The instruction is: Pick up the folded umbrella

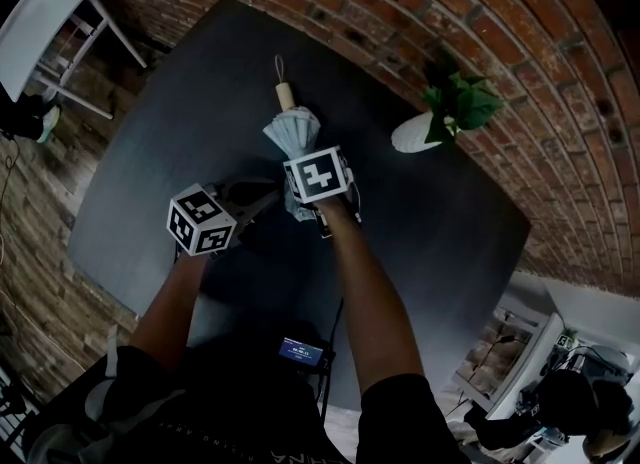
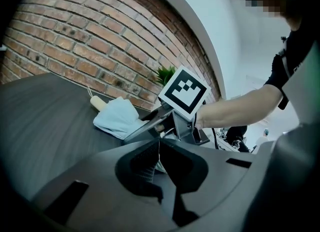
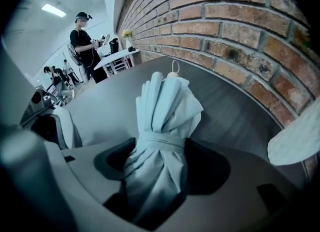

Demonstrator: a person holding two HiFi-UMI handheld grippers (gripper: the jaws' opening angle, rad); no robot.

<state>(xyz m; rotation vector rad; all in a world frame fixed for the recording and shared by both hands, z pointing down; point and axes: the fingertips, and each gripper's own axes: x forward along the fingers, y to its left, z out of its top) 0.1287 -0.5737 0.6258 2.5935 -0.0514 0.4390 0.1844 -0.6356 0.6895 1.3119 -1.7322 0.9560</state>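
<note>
Umbrella: folded and tied, laid on the dark table, with its handle pointed at the brick wall.
Right gripper: held over the umbrella. The fingers are spread wide, and the tied cloth is set between them.
Left gripper: held just beside the right one. The fingers are pressed together, and nothing is pinched.
Plant: kept in a white pot near the table's far edge.

Left claw jaws together; right claw at pale blue folded umbrella on dark table; brick wall behind
</note>
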